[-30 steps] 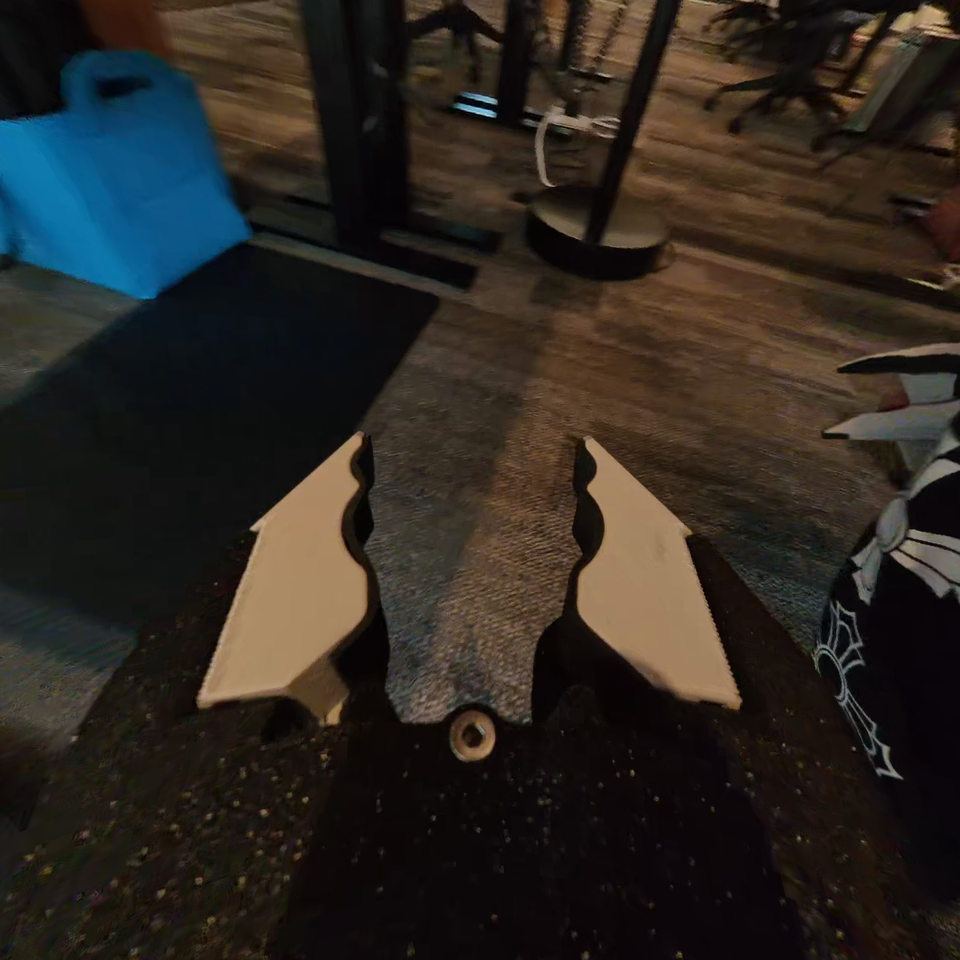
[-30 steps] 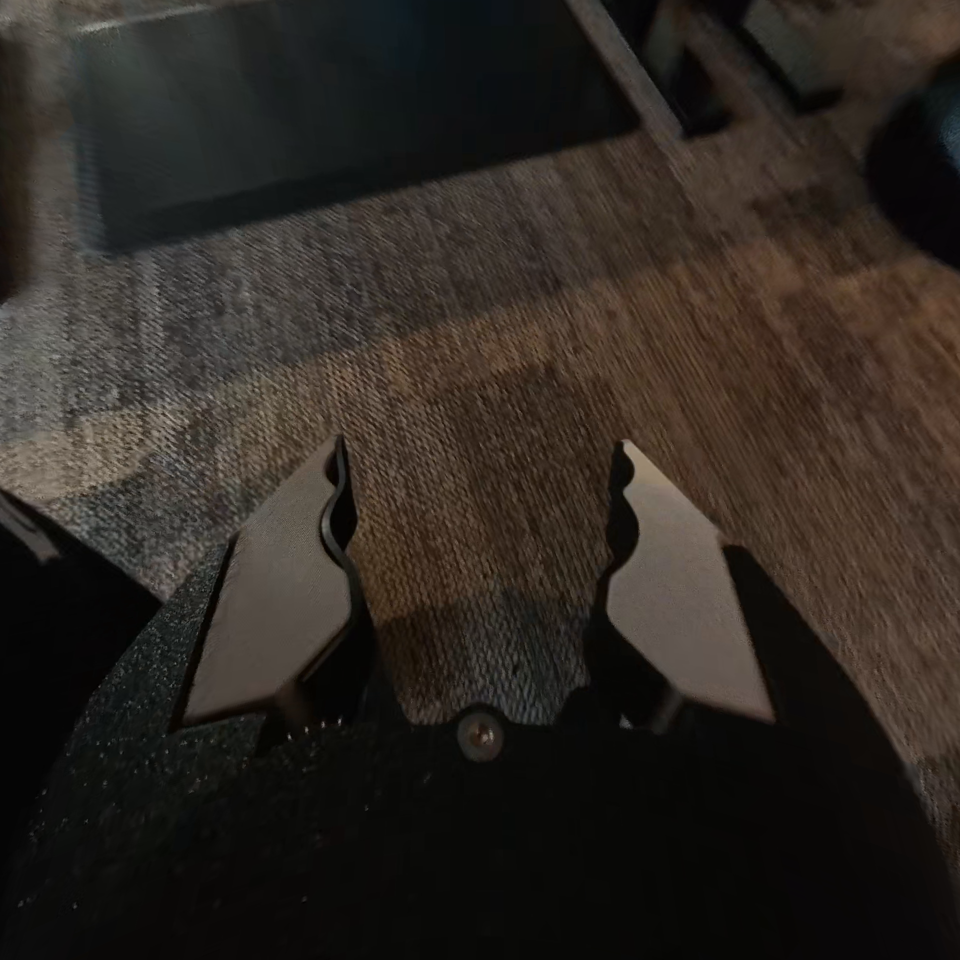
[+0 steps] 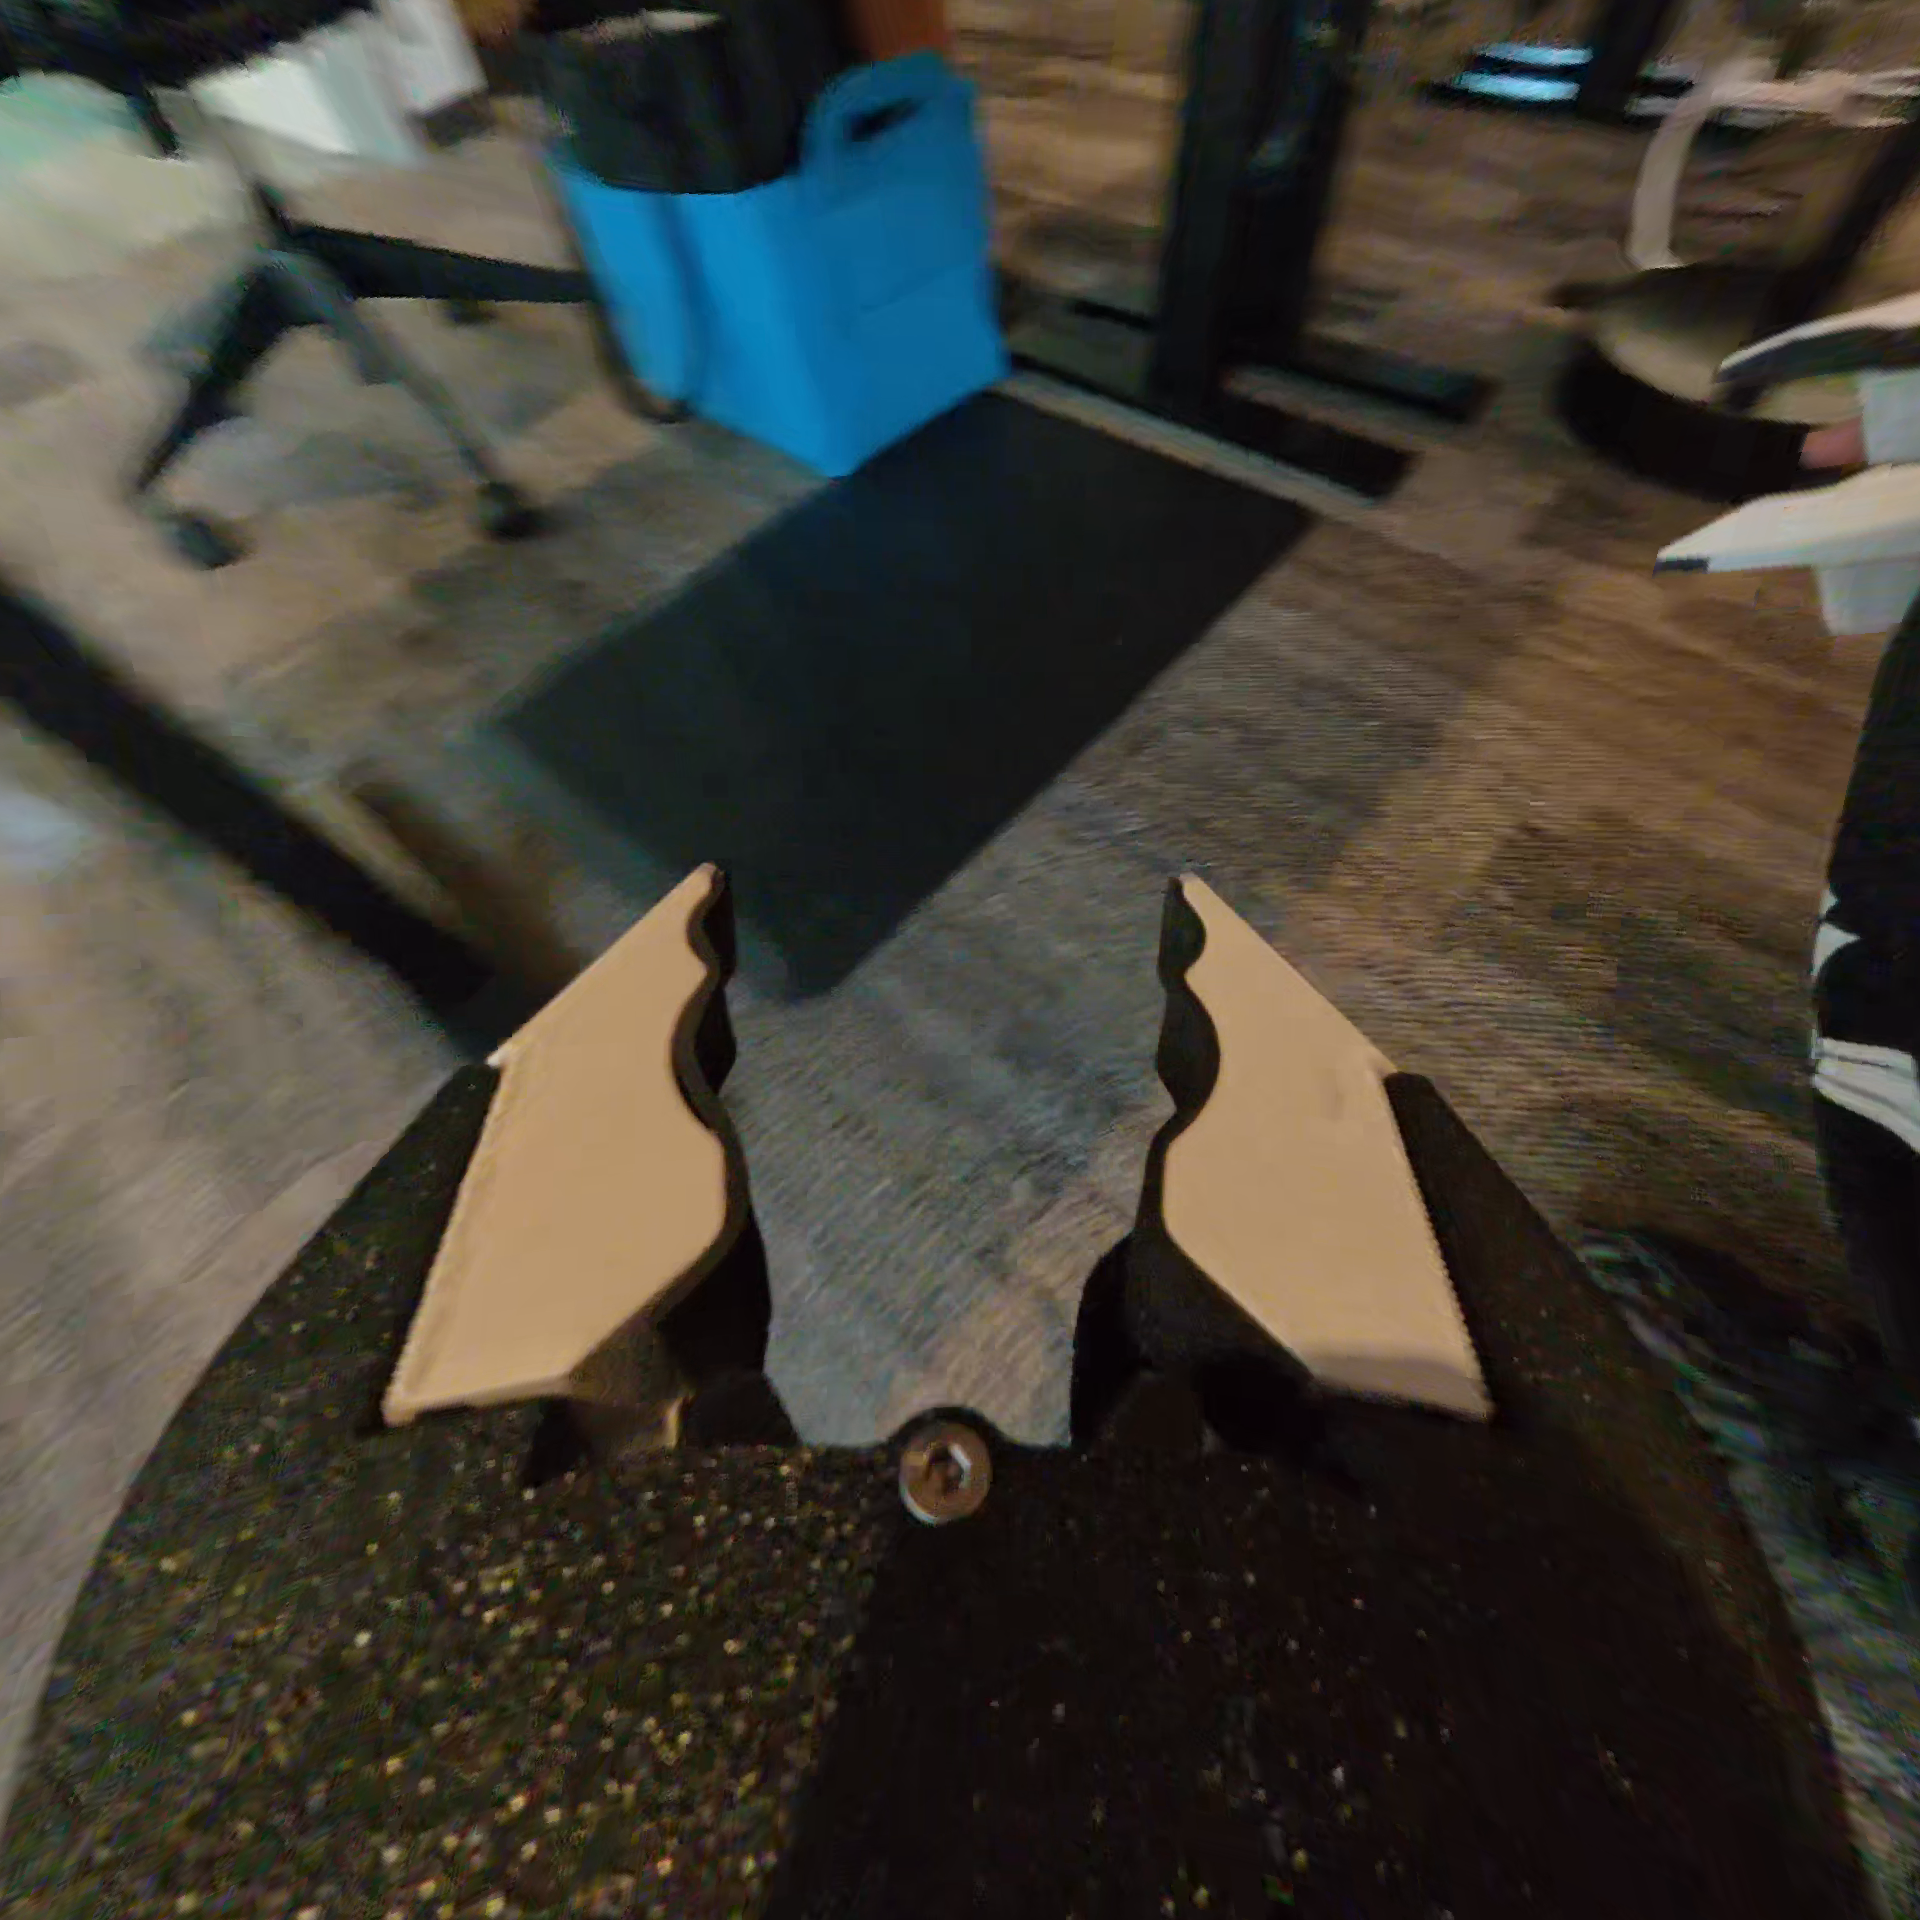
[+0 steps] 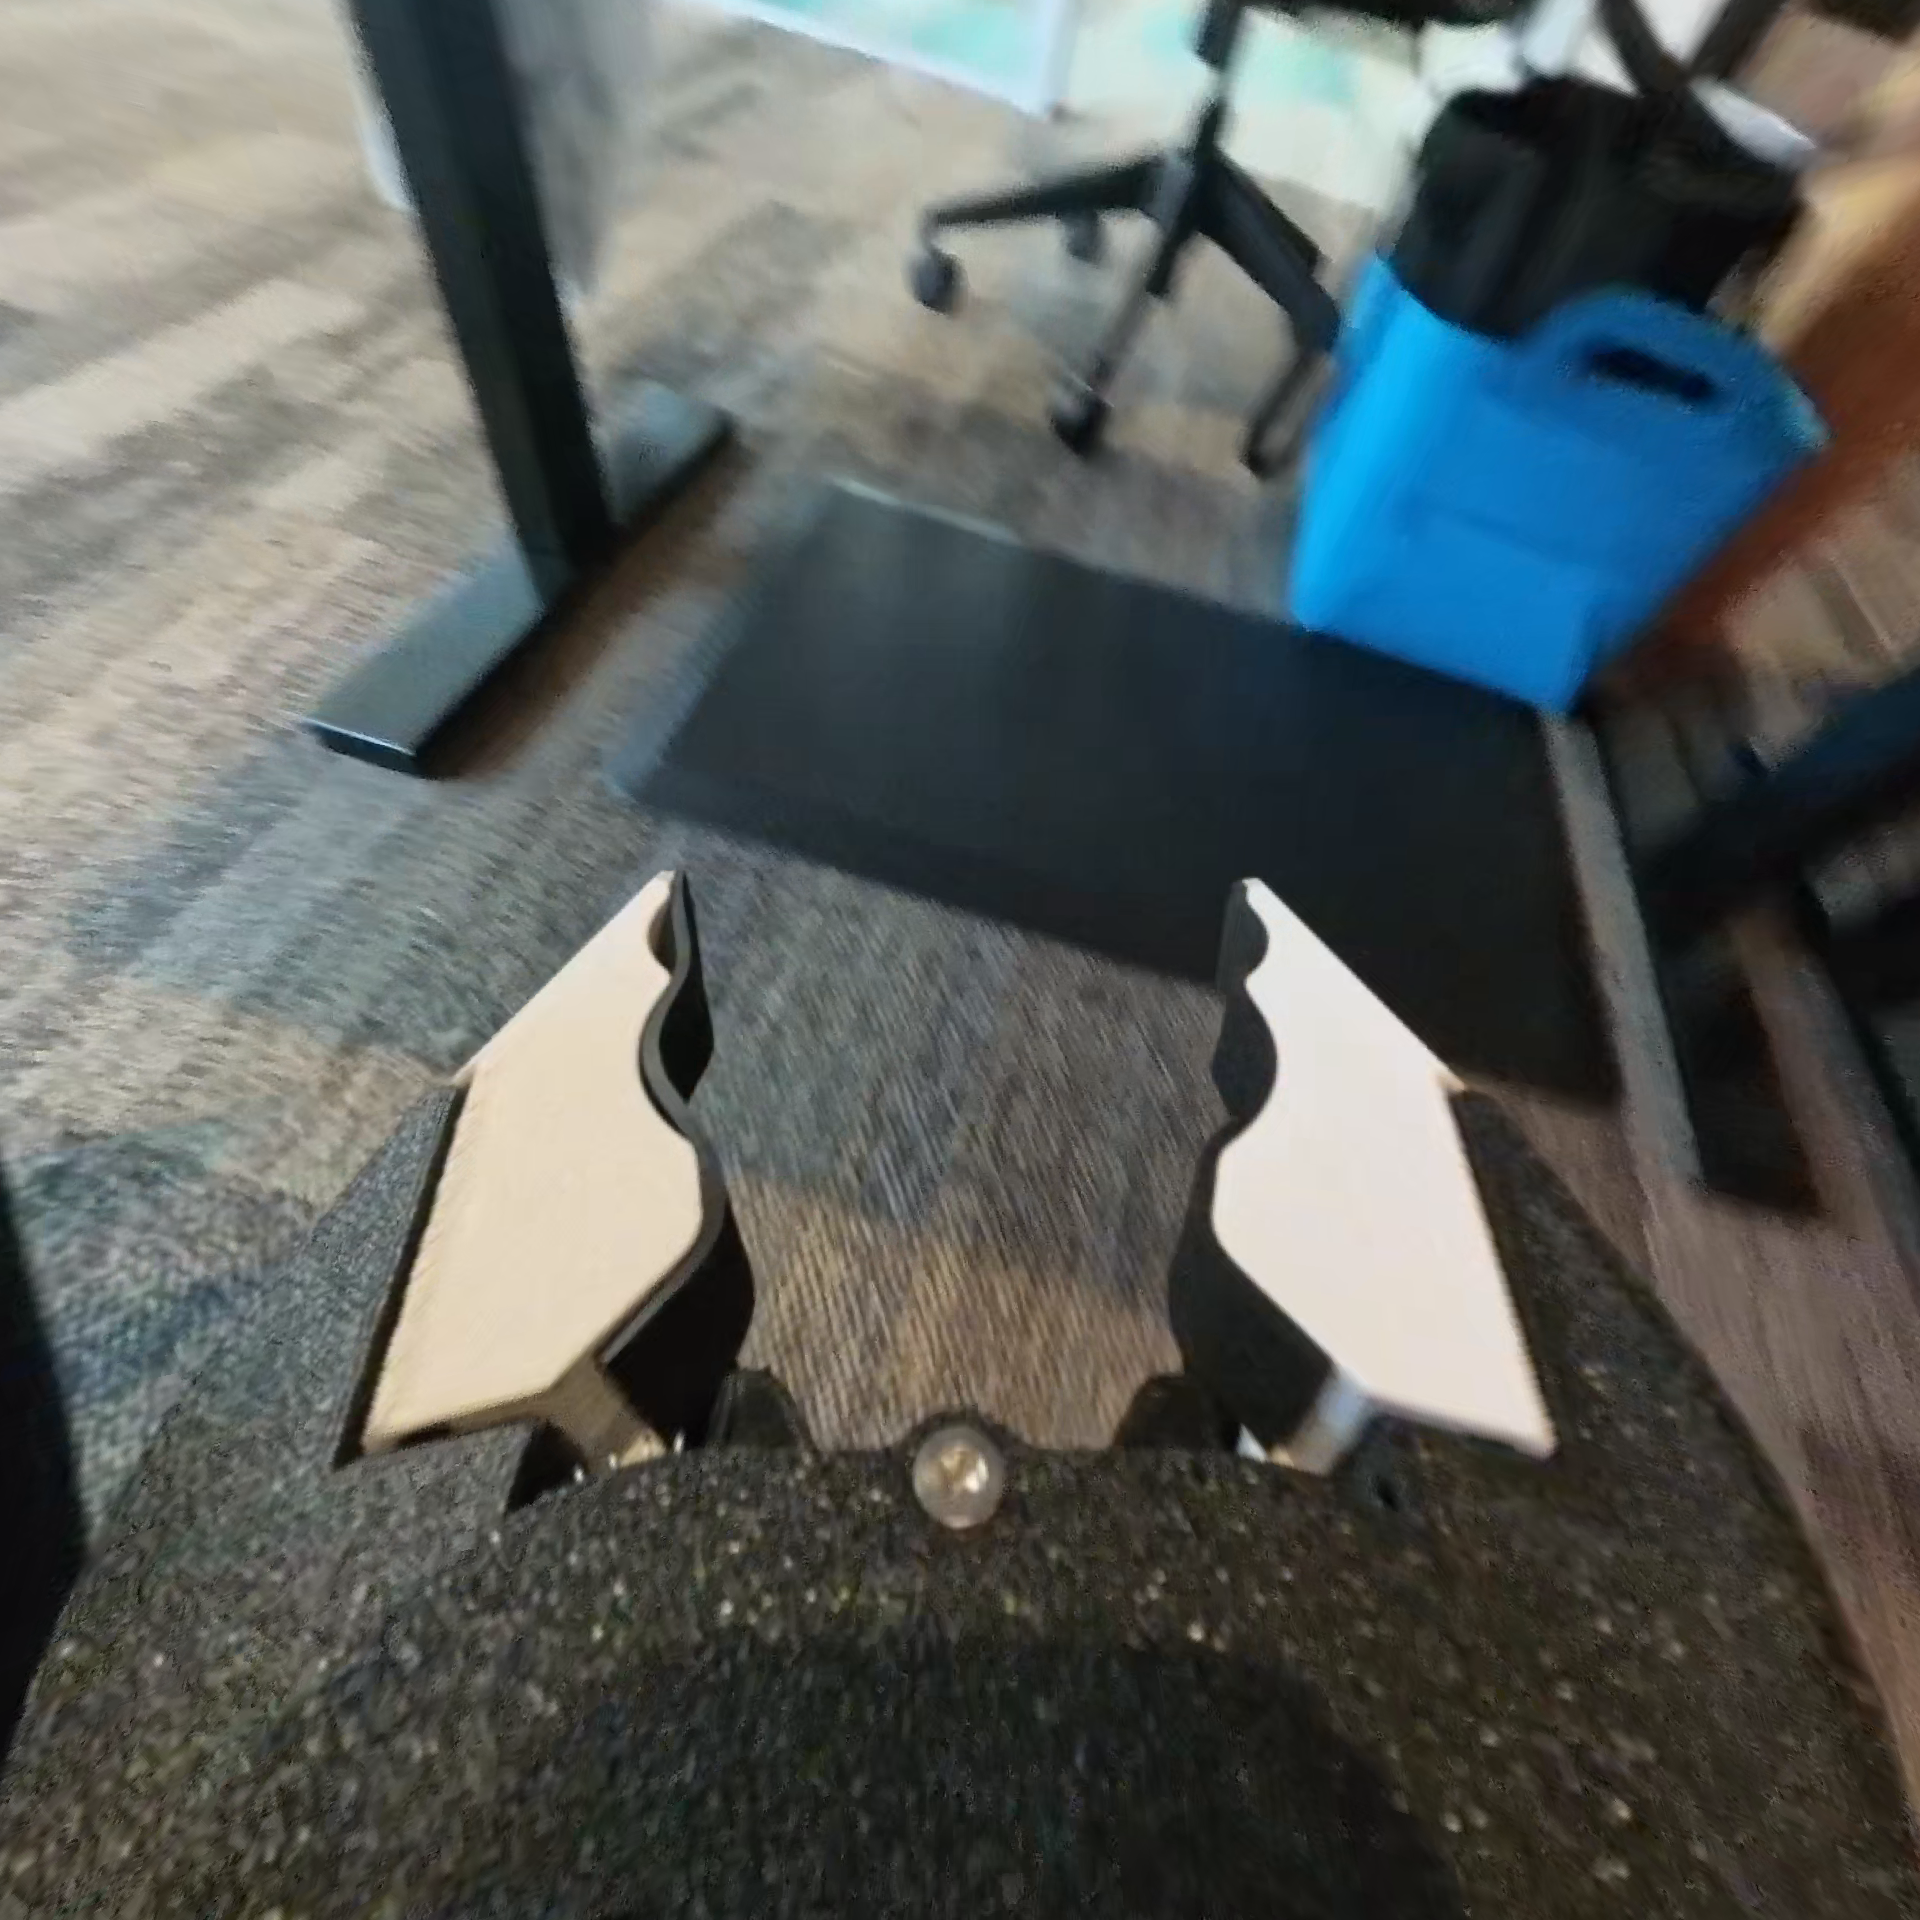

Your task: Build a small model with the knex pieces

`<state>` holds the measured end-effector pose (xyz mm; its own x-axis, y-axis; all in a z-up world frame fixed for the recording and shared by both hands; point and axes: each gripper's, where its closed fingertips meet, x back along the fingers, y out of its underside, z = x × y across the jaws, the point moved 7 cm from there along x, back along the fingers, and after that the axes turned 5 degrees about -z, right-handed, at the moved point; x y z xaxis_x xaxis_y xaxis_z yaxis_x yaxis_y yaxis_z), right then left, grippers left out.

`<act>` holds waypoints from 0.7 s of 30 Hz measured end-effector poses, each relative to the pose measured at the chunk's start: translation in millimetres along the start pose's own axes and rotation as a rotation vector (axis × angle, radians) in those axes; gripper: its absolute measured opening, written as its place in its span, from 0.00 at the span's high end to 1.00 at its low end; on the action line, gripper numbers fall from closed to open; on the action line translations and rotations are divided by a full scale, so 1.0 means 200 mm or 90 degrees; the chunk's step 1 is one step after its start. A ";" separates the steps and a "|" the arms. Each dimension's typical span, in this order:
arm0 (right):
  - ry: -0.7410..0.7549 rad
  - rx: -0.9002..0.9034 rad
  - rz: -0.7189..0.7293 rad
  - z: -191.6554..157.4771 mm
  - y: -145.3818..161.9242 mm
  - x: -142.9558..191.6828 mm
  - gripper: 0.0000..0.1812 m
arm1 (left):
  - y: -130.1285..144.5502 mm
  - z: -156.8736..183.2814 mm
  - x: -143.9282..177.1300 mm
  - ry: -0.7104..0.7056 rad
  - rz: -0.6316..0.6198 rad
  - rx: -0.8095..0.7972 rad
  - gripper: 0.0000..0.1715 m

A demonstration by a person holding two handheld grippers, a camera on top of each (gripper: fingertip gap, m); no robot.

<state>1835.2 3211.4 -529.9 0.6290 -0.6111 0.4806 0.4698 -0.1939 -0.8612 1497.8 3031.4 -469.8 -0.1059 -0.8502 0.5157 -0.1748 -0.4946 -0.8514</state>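
My left gripper [image 3: 948,894] is open and empty, held above grey carpet and pointing at a black floor mat [image 3: 914,634]. My right gripper [image 4: 961,899] is open and empty too, above the carpet with the same black mat [image 4: 1122,748] just ahead. A blue bag [image 3: 810,281] with a handle cut-out stands at the mat's far edge; it also shows in the right wrist view [image 4: 1527,499]. The right gripper's white fingers [image 3: 1808,530] show at the right edge of the left wrist view. Both views are blurred by motion.
A black desk leg with a flat foot [image 4: 488,416] stands left of the mat. An office chair base on wheels [image 4: 1132,239] is behind it. A black post [image 3: 1226,187] and a round black base [image 3: 1662,416] stand farther back. A person's dark clothing [image 3: 1870,935] is at the right.
Both views have swung up and to the left: the blue bag has moved from the left corner toward the middle, and the right view now shows the mat, desk leg, chair and bag. Both grippers stay open.
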 end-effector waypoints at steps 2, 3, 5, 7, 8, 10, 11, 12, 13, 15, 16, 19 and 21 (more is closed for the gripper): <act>-0.070 0.037 0.027 -0.12 -0.23 -0.19 0.45 | 0.08 -0.14 0.31 -0.103 -0.004 0.020 0.53; -0.100 0.050 0.040 -0.18 -0.34 -0.27 0.46 | 0.13 -0.20 0.47 -0.148 -0.010 0.031 0.54; -0.160 0.046 0.059 -0.32 -0.55 -0.41 0.46 | 0.21 -0.32 0.80 -0.231 -0.027 0.044 0.54; -0.224 0.028 0.066 -0.49 -0.73 -0.51 0.46 | 0.31 -0.44 1.12 -0.317 -0.047 0.074 0.54; -0.254 0.031 0.066 -0.59 -0.80 -0.55 0.46 | 0.35 -0.49 1.28 -0.358 -0.050 0.101 0.54; -0.311 0.031 0.063 -0.81 -0.90 -0.61 0.46 | 0.45 -0.50 1.59 -0.443 -0.023 0.152 0.53; -0.338 0.030 0.058 -0.93 -0.93 -0.64 0.46 | 0.52 -0.48 1.74 -0.486 -0.011 0.173 0.53; -0.361 0.039 0.055 -1.05 -0.95 -0.66 0.46 | 0.60 -0.44 1.87 -0.528 -0.001 0.193 0.53; -0.381 0.056 0.056 -1.18 -0.97 -0.68 0.46 | 0.69 -0.37 2.00 -0.568 0.007 0.214 0.53; -0.428 0.092 0.056 -1.44 -0.97 -0.71 0.46 | 0.92 -0.20 2.21 -0.641 0.016 0.265 0.54; -0.454 0.111 0.055 -1.58 -0.96 -0.72 0.46 | 1.05 -0.09 2.30 -0.671 0.013 0.297 0.54; -0.526 0.176 0.050 -1.96 -0.88 -0.73 0.46 | 1.43 0.31 2.49 -0.744 -0.019 0.403 0.54; -0.577 0.204 0.044 -2.19 -0.82 -0.71 0.46 | 1.63 0.62 2.56 -0.785 -0.054 0.466 0.54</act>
<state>1398.1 2994.1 -528.6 0.8378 0.2370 0.4918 0.4766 0.1219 -0.8707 1508.6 2412.7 -495.4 0.8455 -0.2370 0.4786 0.4368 -0.2087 -0.8750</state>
